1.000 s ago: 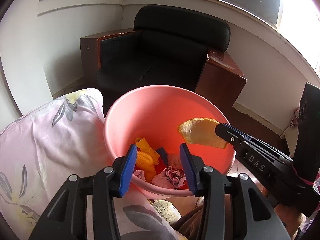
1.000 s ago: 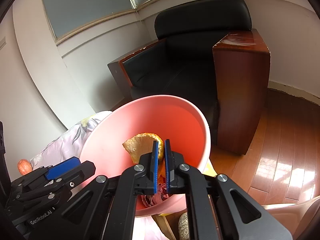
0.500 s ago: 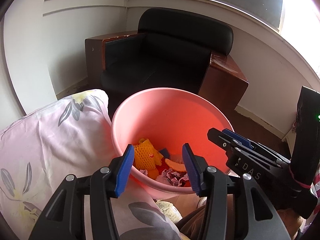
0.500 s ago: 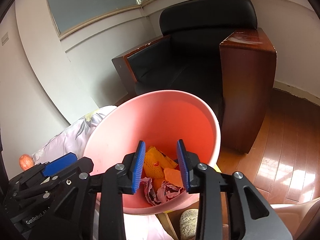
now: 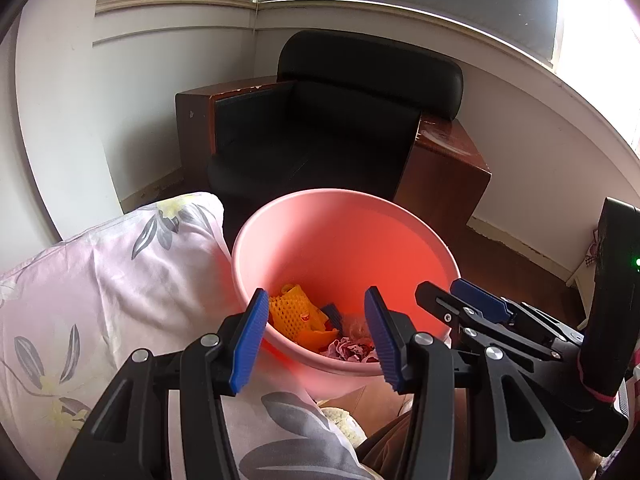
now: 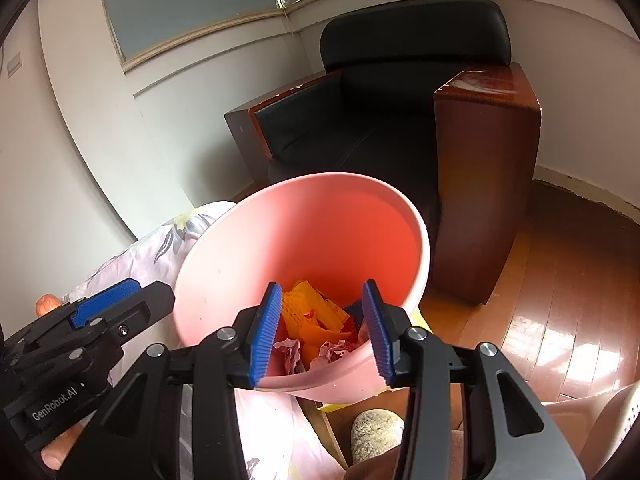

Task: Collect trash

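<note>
Right gripper [image 6: 324, 332]: jaws just opening, empty, above the pink bin [image 6: 416, 224].
Left gripper [image 5: 316, 336]: wide, empty.
Orange foam net [image 6: 308, 308]: at bin's 6 o'clock (looks light, squashy); pinch an edge.

A black leather armchair [image 5: 340, 120] with reddish-brown wooden side panels is set in the room's corner. White walls [image 5: 160, 80] are seen behind it, topped by a cream moulding under grey glazed window panes [image 6: 180, 4]. Strong daylight is admitted at the upper right of the left wrist view. A glossy brown wooden plank floor [image 6: 560, 300] is lit by bright reflections. A pale skirting board [image 6: 580, 188] is noted along the wall base.
</note>
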`<state>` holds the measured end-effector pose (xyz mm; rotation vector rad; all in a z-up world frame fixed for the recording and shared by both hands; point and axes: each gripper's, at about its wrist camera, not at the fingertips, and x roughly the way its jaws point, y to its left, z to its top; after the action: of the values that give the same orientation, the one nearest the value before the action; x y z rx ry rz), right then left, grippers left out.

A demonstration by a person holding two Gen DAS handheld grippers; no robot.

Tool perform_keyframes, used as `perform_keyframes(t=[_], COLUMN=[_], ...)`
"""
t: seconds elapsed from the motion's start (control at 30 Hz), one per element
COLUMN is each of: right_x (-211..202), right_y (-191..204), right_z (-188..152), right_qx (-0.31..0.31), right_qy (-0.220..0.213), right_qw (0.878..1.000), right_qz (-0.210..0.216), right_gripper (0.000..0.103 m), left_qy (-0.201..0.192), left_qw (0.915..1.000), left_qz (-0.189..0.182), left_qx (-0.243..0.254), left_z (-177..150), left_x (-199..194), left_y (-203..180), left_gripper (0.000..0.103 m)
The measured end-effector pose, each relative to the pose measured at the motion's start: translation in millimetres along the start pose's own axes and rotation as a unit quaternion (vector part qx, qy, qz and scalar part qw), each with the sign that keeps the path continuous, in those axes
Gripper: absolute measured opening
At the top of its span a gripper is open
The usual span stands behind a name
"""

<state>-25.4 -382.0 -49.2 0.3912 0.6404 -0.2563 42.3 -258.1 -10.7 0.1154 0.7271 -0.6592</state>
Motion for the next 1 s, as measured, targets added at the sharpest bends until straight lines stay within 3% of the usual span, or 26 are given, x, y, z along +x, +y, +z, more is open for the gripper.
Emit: perform_keyframes(t=[0.53, 0.67, 1.0], right_x=[-25.8, -34.7, -50.7], right_y=[15.9, 19.7, 34.2], right_z=[-17.3, -19.6, -23.1], right_qx=[-0.029, -0.032, -0.046], right_qy=[-0.016, -0.024, -0.042], right_qw=[0.999, 0.999, 0.998], right_qz=[-0.02, -0.02, -0.029], right_gripper=[0.045, 0.054, 0.054], left_qy=[-0.018, -0.026, -0.049], left_qw=[0.9997, 0.9992, 0.9978], left_qz=[0.017, 0.031, 0.044], left_qx=[-0.008, -0.004, -0.003], left_z=[-7.8, -9.9, -17.5], left_x=[-27.9, -35.9, -60.4], left_y=[2.5, 2.3, 7.7], left_gripper=[0.049, 0.049, 0.049])
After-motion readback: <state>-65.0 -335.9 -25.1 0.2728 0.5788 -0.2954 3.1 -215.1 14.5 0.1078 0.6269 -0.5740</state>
